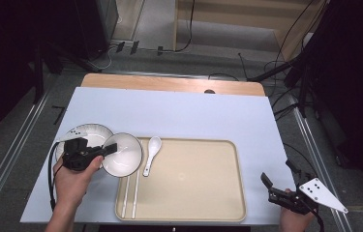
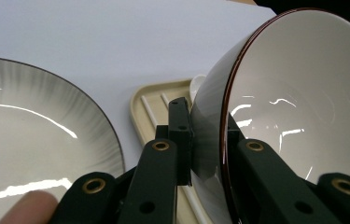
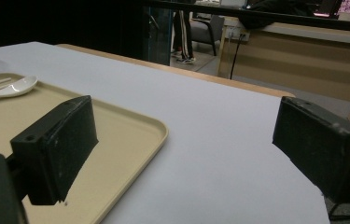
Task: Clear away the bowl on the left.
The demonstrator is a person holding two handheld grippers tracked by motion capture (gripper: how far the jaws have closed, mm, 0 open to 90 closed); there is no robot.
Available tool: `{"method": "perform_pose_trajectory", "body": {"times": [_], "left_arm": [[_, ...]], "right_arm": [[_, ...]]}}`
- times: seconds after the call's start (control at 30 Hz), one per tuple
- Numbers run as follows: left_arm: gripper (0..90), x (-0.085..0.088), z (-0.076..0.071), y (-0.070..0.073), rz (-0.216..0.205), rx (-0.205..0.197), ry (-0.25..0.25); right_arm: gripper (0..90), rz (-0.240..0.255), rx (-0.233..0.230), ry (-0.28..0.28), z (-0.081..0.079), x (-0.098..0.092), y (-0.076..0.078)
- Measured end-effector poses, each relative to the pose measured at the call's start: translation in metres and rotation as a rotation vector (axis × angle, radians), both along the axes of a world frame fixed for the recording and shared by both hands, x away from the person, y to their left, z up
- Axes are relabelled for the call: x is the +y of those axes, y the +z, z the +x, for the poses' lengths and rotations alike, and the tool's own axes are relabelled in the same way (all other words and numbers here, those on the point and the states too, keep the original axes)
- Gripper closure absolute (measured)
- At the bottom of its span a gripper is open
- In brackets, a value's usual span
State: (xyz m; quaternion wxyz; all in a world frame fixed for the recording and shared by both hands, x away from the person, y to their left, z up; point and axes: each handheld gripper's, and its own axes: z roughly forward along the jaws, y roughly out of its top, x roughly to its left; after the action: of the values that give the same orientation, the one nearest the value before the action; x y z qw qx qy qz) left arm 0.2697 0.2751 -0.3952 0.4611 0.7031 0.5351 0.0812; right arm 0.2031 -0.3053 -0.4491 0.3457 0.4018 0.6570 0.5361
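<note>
The high view is laying out the whole table (image 1: 179, 108); the left gripper (image 1: 105, 150) is clamping the rim of a white bowl (image 1: 123, 155) at the tray's near-left corner, the bowl sitting half over the edge of the beige tray (image 1: 193, 183) and just beside a white plate (image 1: 94, 133) on the table; a white spoon (image 1: 152, 153) and a pair of chopsticks (image 1: 130, 195) are lying on the tray's left side. The left gripper view is giving what the high view cannot: one jaw is pressing outside the bowl's wall and the other inside it, the bowl (image 2: 294, 102) tilting toward the camera; its rim is carrying a thin dark reddish line and its glossy white inside is catching lights; the plate (image 2: 37, 135) is showing fine grey streaks near its dark edge. The right gripper (image 1: 278, 186) is hovering at the table's near-right corner; the right gripper view is showing its jaws standing wide apart with nothing between them, the tray (image 3: 130, 140) lying below the left-hand jaw.
</note>
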Motion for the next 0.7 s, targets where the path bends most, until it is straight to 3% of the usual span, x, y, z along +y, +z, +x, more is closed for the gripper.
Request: {"method": "perform_pose_trajectory", "body": {"times": [0.7], "left_arm": [[82.3, -0.043, -0.027, -0.020, 0.046, 0.058, -0.078]], "right_arm": [[6.5, 0.002, -0.001, 0.004, 0.000, 0.001, 0.000]]}}
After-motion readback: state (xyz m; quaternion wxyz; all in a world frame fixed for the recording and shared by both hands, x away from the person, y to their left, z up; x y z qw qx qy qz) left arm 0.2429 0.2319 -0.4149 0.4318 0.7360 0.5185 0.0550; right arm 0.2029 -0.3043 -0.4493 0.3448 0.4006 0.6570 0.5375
